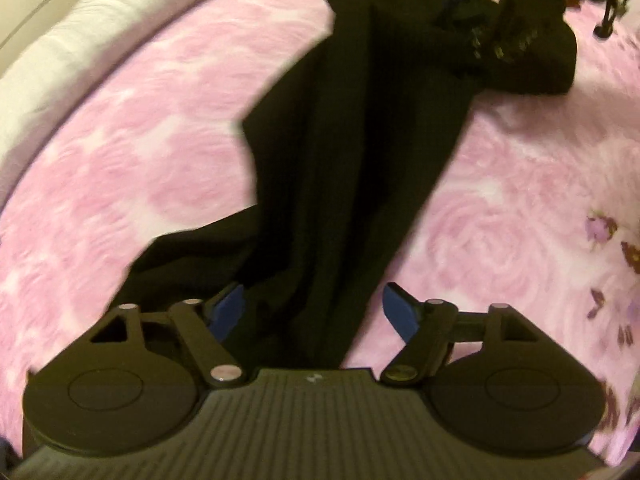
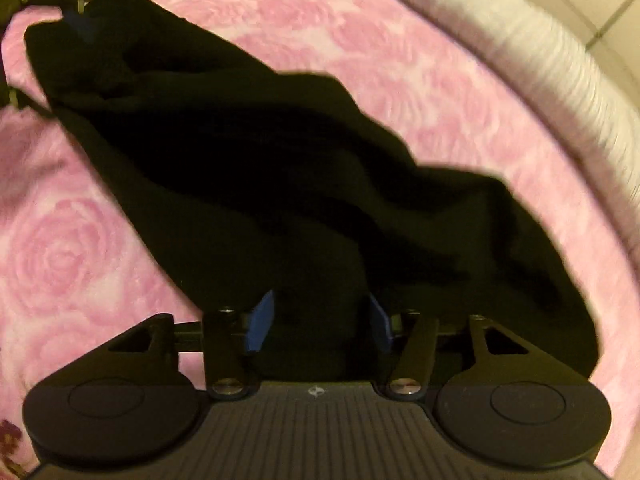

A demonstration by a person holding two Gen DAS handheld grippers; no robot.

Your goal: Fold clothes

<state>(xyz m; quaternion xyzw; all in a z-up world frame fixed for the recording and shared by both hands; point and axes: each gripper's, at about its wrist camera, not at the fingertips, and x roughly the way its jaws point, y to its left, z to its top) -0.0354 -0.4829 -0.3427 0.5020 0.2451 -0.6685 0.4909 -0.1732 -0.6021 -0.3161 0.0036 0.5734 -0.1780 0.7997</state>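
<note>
A bed covered by a pink rose-patterned blanket (image 1: 500, 216) fills both views, with a white padded edge (image 2: 560, 64) and pale tiles beyond it. The black garment (image 1: 352, 160) lies on the blanket as a long, rumpled band stretched between the two grippers, apparently drawn out lengthwise to prepare a fold. The left gripper (image 1: 316, 314) hangs over one end, its blue fingers (image 1: 228, 310) apart with cloth running between them but not visibly pinched. The right gripper (image 2: 320, 320) is at the opposite end, its fingers (image 2: 260, 326) partly apart around a bunched fold; whether they press on it cannot be told, the cloth being dark and blurred.
</note>
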